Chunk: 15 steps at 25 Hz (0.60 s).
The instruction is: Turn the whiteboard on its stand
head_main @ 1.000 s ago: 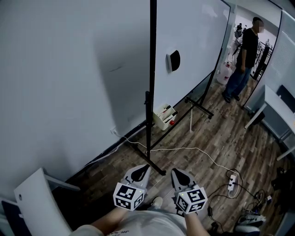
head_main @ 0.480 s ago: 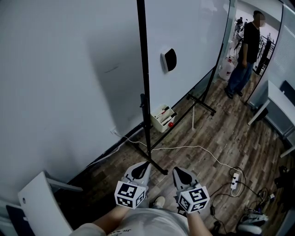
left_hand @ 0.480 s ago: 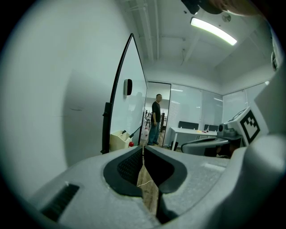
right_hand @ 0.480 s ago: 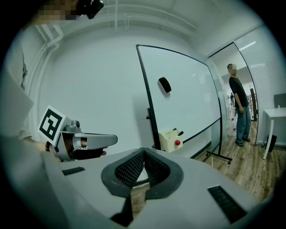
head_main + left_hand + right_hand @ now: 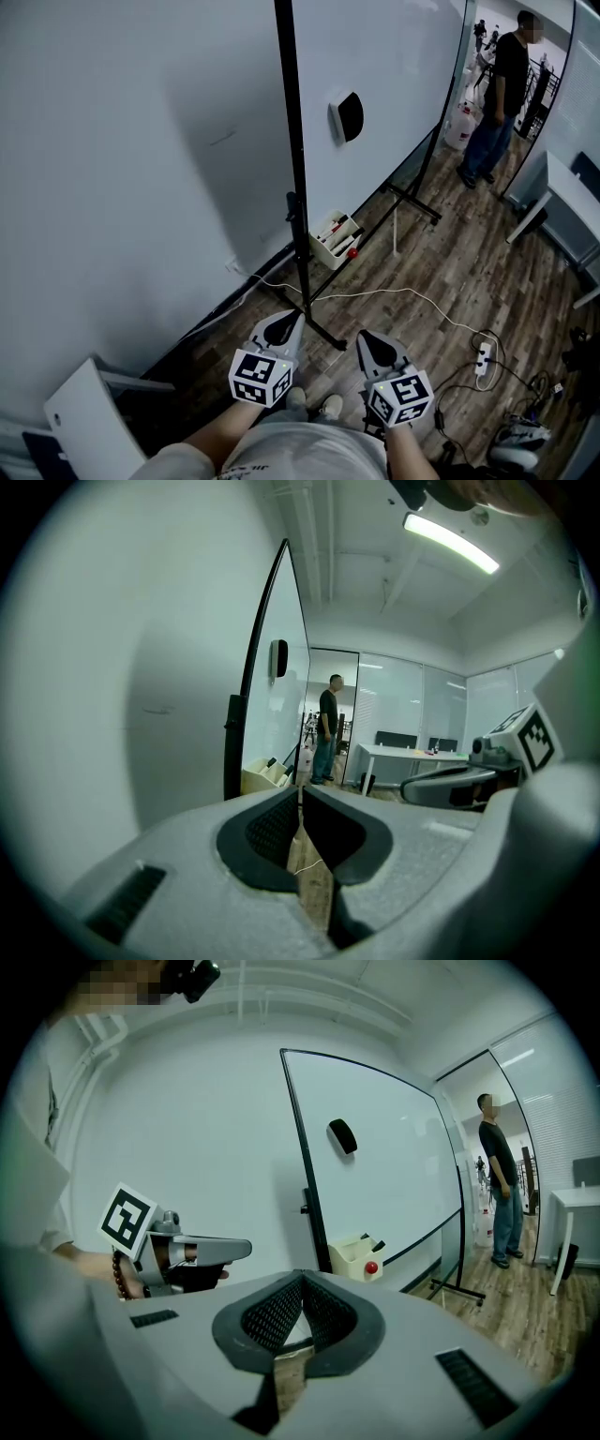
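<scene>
- Head view: whiteboard (image 5: 394,84) upright on its stand (image 5: 293,187), close beside white wall (image 5: 112,169). Black eraser (image 5: 349,116) stuck on board face. Marker box (image 5: 335,238) at board's lower edge.
- Floor (image 5: 450,272): dark wood planks. White cable (image 5: 403,298) runs across to a power strip (image 5: 484,354). Stand's foot rests on planks just ahead of the grippers.
- left gripper (image 5: 281,328) & right gripper (image 5: 372,345) held low, side by side. Both are apart from board & stand.
- Room: person (image 5: 497,94) stands at far end of board. Desk (image 5: 562,202) at rt edge, white panel (image 5: 80,422) lower left by the wall.
- Left gripper view: jaws pressed together, nothing btwn them. Stand post & board seen nearly edge-on ahead. Ceiling strip light (image 5: 450,541) is lit. Glass partition (image 5: 412,705) & desk in bkgd.
- Right gripper view: jaws closed tip to tip, empty. Board face w/ eraser & marker box ahead, wall to the left, left gripper in frame at left.
</scene>
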Tool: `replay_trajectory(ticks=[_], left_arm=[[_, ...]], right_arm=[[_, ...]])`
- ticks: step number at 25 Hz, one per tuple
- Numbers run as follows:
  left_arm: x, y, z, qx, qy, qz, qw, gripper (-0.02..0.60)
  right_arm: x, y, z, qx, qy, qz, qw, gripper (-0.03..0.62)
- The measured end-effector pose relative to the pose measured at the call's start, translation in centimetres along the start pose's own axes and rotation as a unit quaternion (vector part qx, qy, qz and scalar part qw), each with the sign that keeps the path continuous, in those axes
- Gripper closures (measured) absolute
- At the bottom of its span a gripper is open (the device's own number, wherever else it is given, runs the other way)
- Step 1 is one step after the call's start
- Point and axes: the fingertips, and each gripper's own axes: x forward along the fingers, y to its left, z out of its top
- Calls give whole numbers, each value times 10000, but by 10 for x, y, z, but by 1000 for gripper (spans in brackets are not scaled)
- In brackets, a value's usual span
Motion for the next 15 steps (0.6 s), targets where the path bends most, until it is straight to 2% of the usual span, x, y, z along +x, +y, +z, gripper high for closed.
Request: replay_trajectory(ticks=[7,12,15], left_arm=[[41,37,17,184,-26,84,9998,557],[71,65,28,54,-77,180,9998,557],[87,79,31,-26,-63,245,9997,510]], right_arm=[[17,-7,0,62,44,-5,10000,588],[30,-12,0,109,60,-6,9999,588],[37,-17,1,121,71,-22,9999,588]])
